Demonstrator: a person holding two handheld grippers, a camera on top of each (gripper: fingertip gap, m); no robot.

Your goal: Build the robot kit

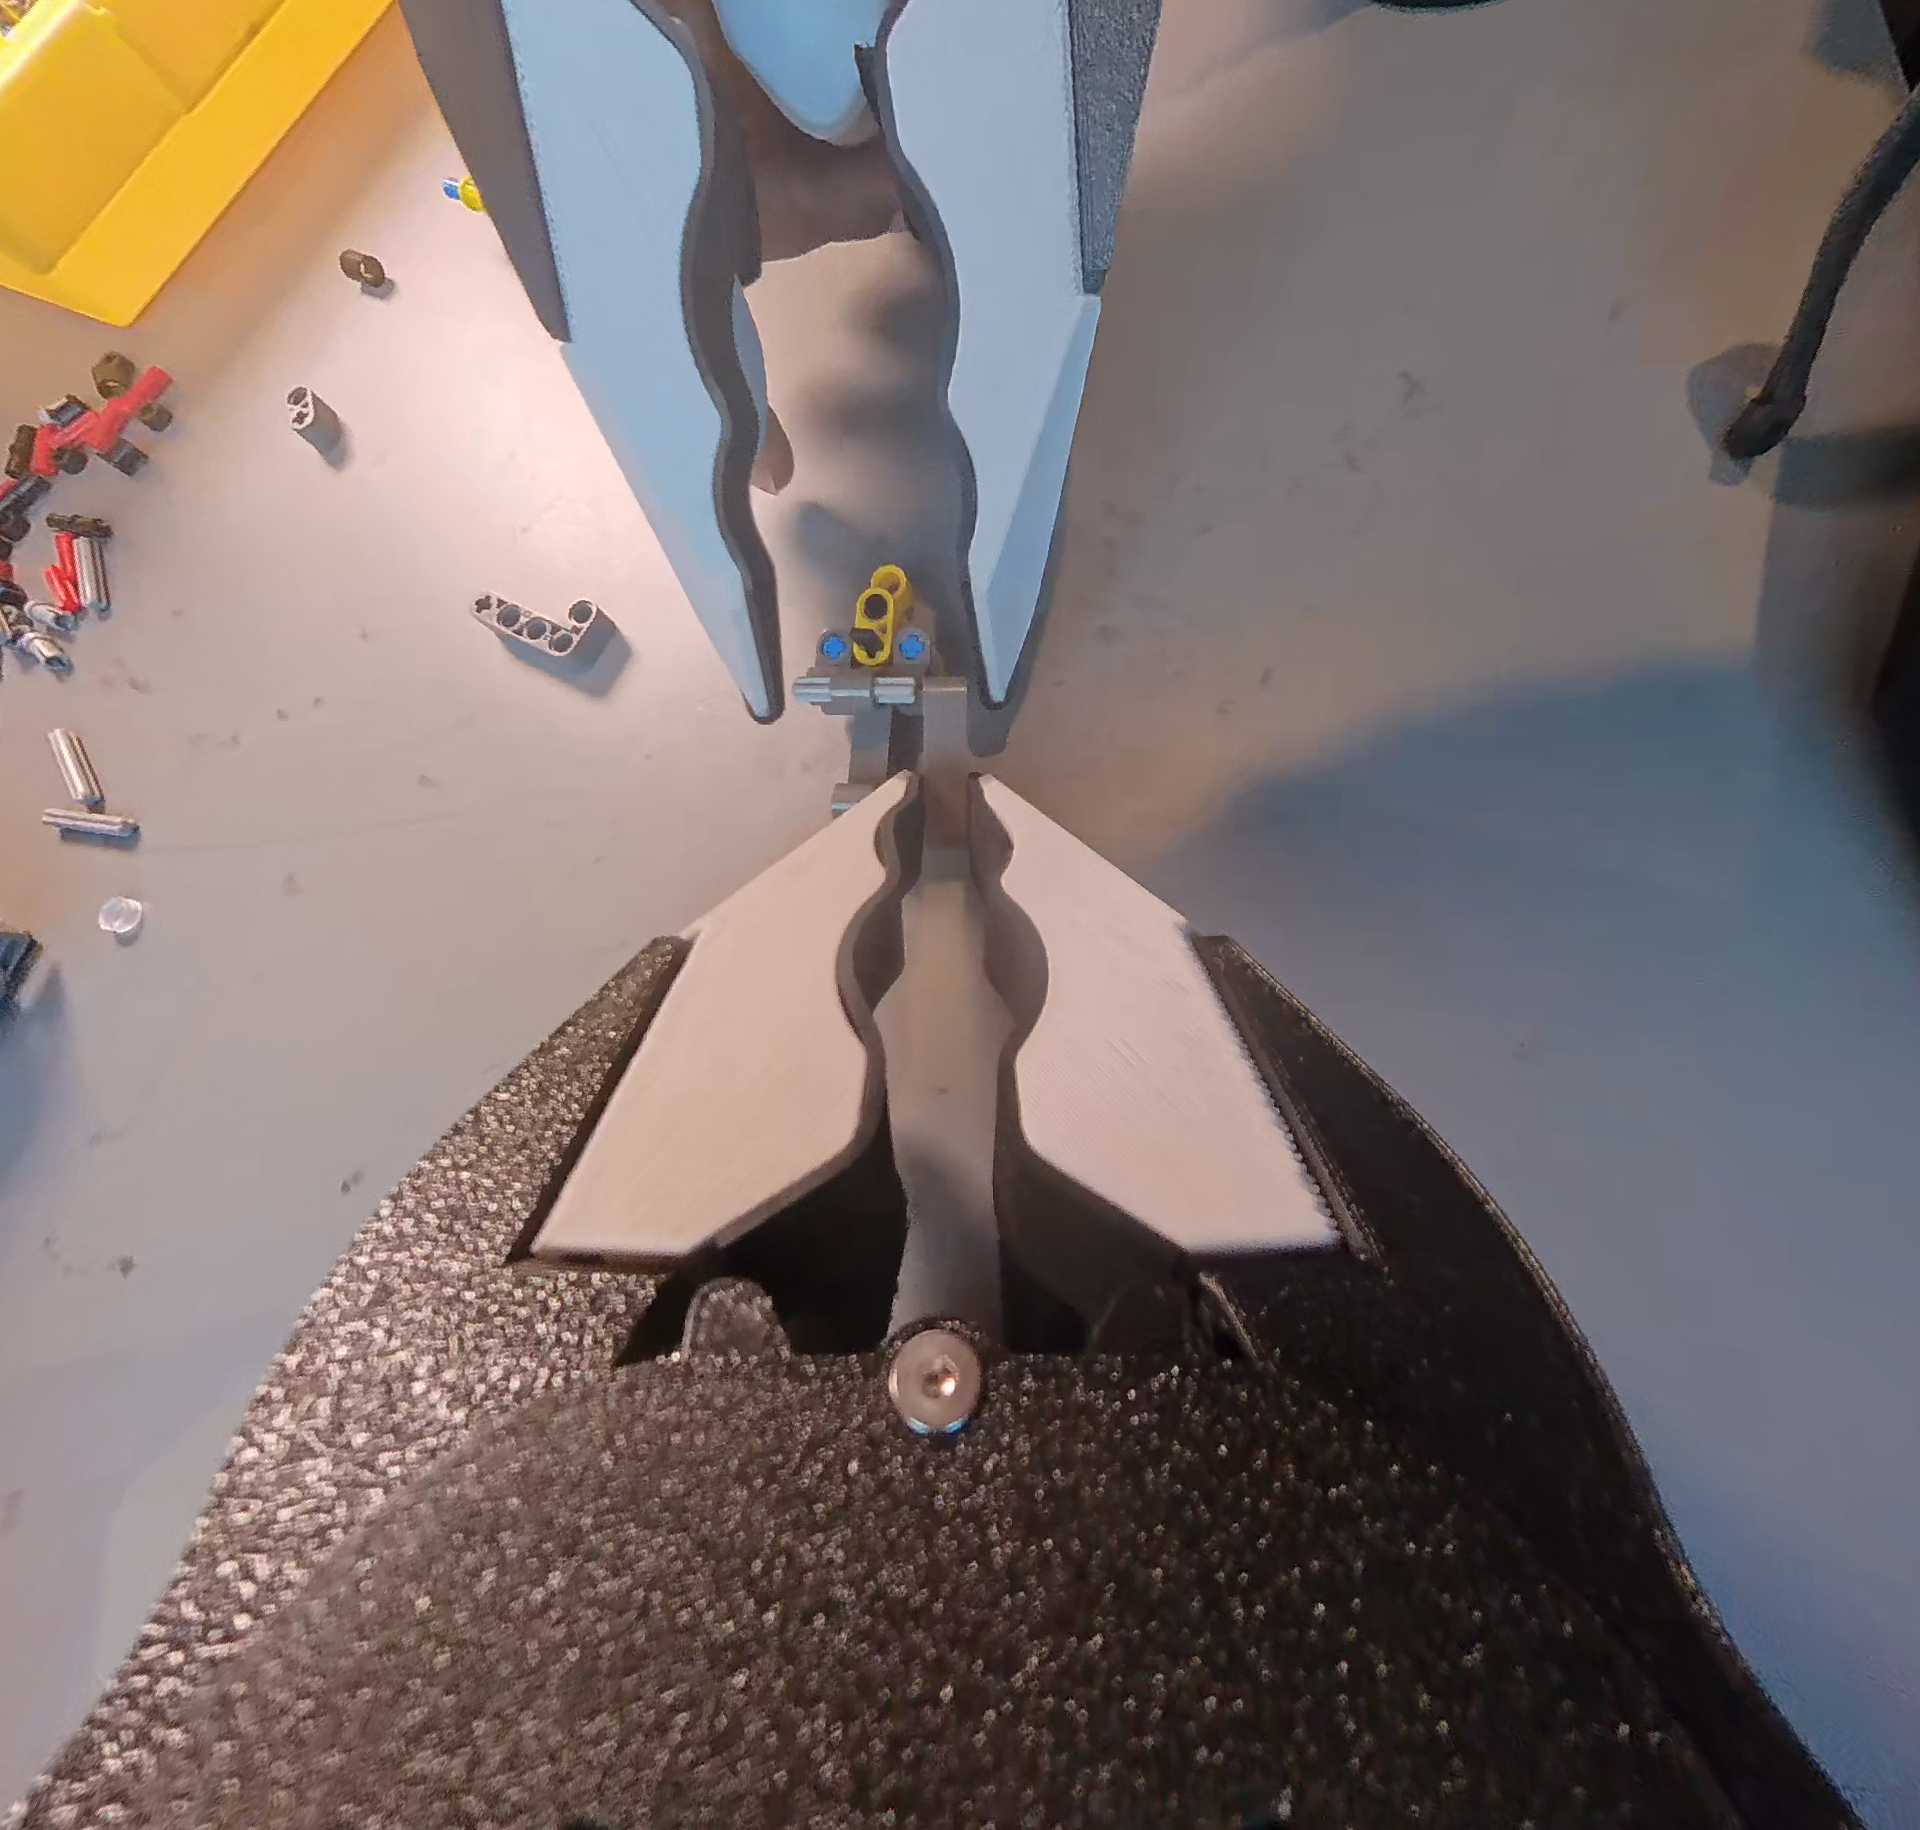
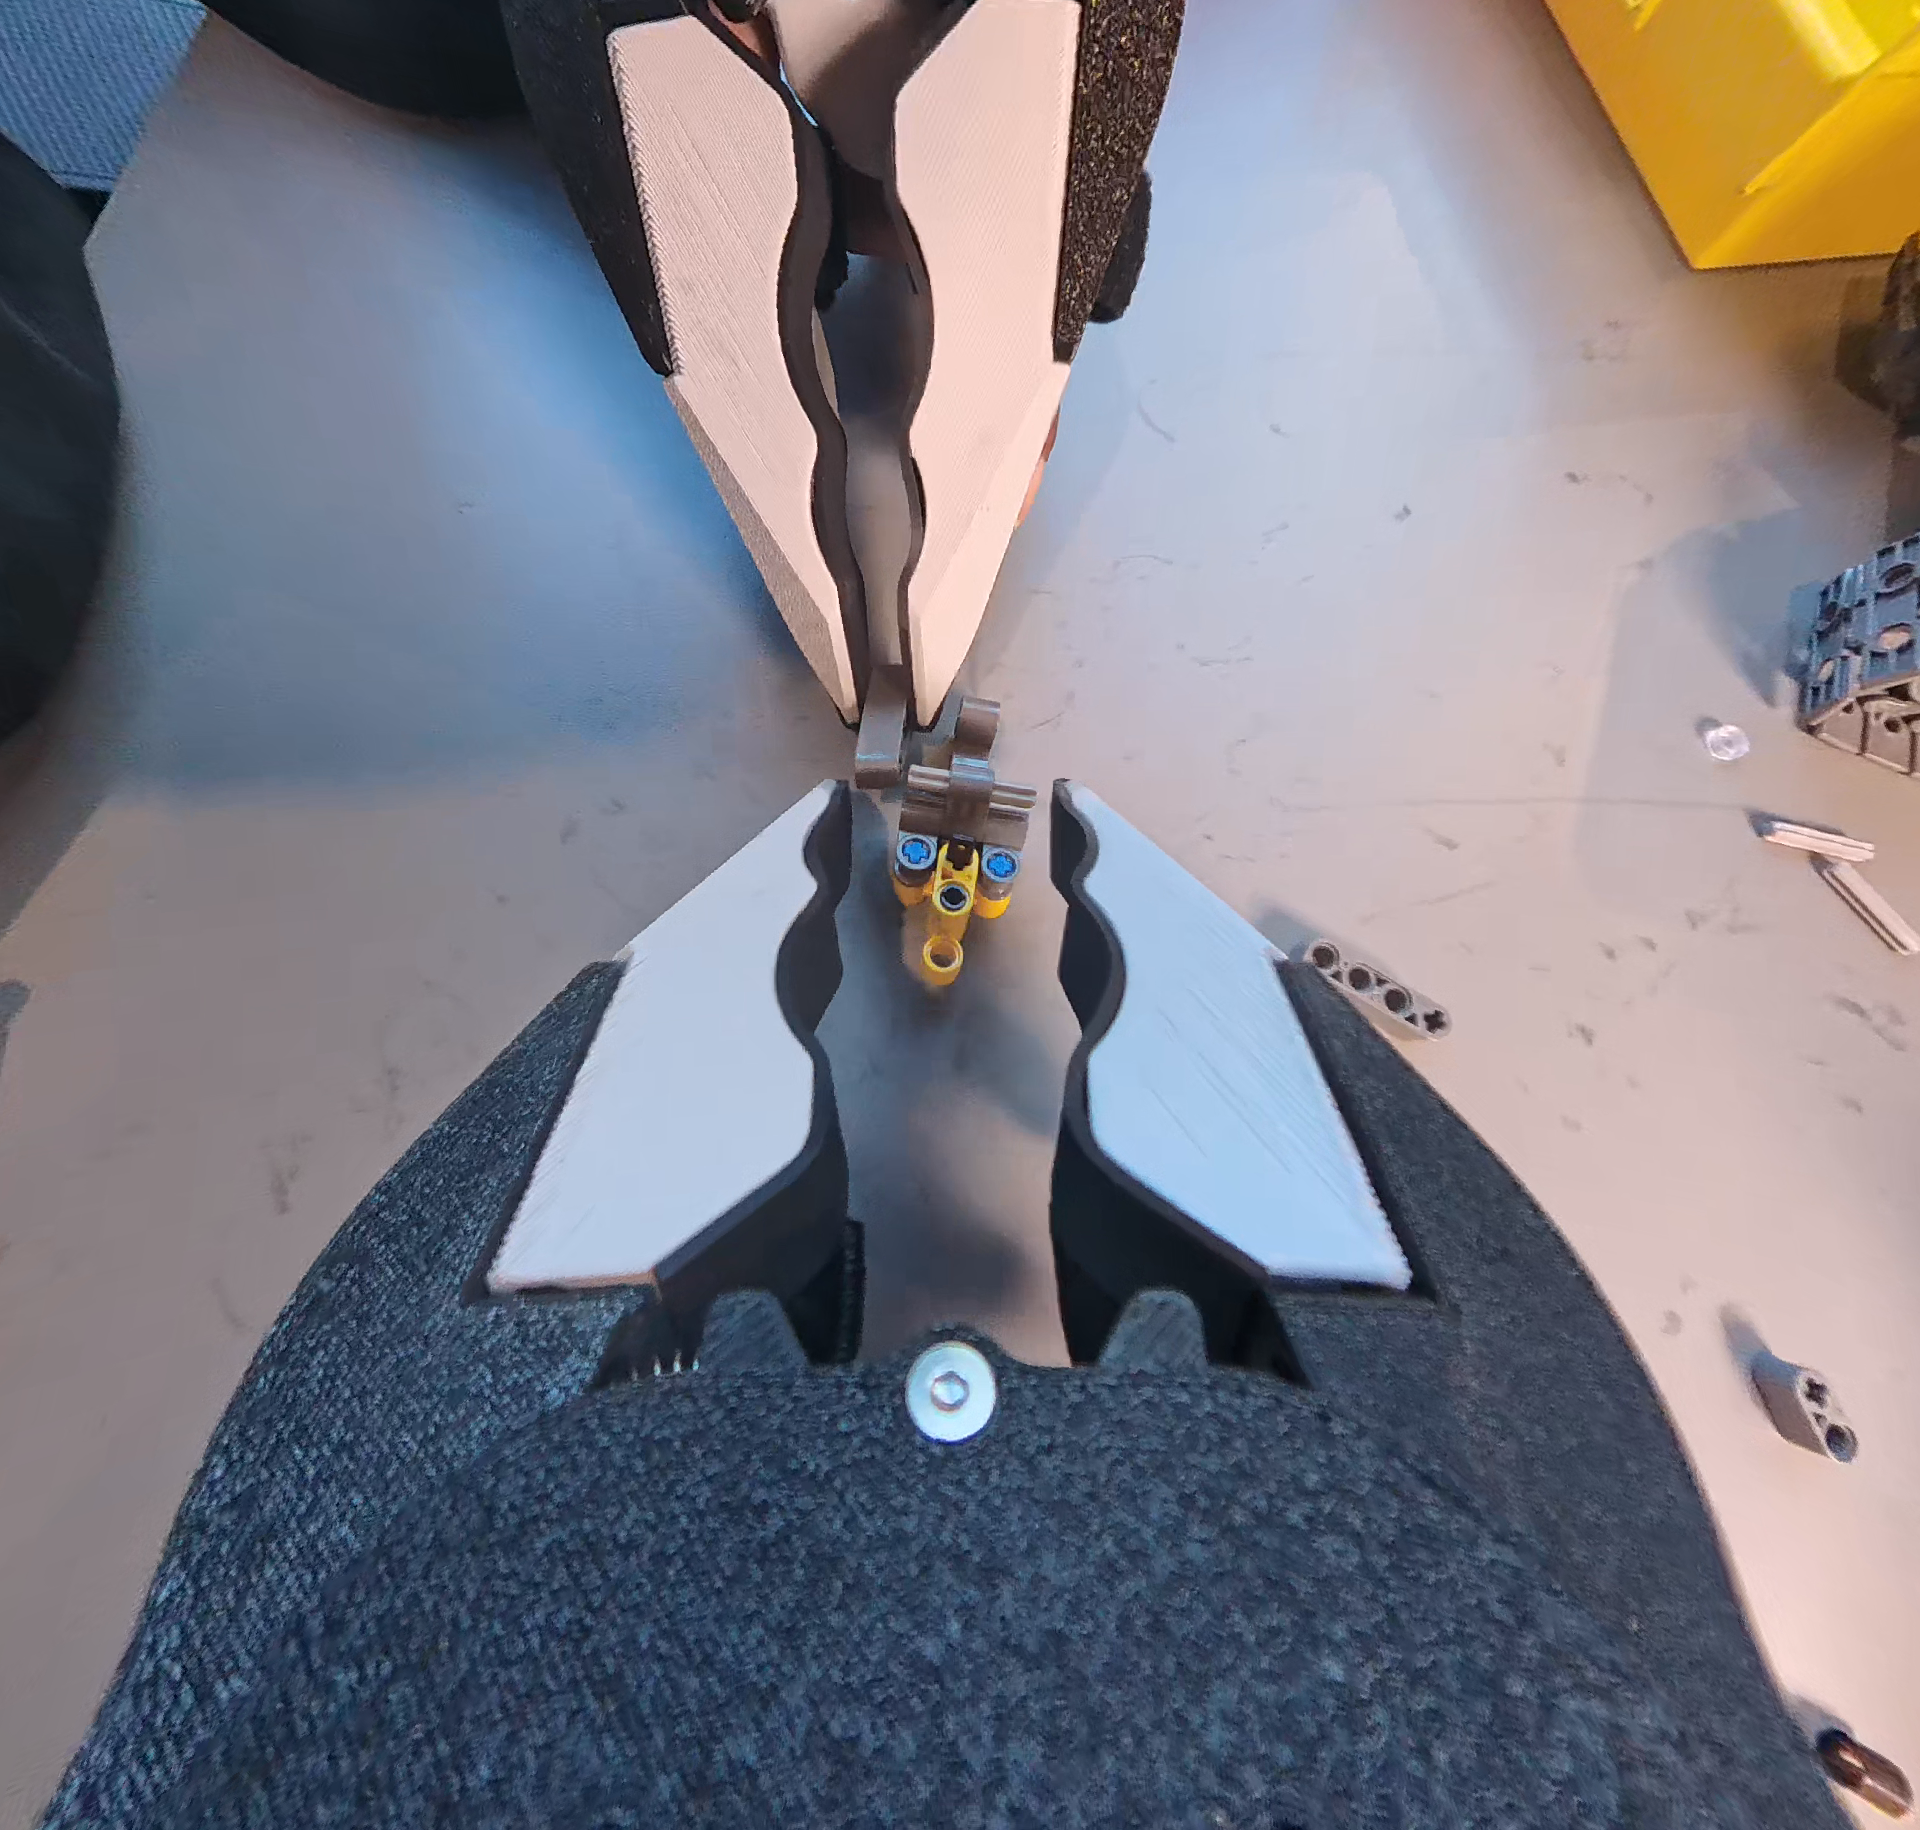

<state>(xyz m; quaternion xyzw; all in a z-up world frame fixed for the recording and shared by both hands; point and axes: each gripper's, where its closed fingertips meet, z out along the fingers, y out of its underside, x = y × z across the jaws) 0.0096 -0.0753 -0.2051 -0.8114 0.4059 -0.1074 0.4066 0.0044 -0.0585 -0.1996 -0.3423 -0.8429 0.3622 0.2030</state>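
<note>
Bare table [image 2: 1351,430] flanks both tongs; loose parts [image 1: 73,513] and yellow bin [image 1: 156,97] crowd one side.

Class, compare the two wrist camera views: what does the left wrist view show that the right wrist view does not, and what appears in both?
Only the left wrist view: a cluster of red and black plastic connector pieces and a black cable.

Only the right wrist view: a dark grey perforated plastic frame piece at the right edge.

Both: the left gripper shut on the small grey, yellow and blue brick assembly, the open right gripper around its yellow end, the yellow plastic bin and the grey tabletop.
</note>
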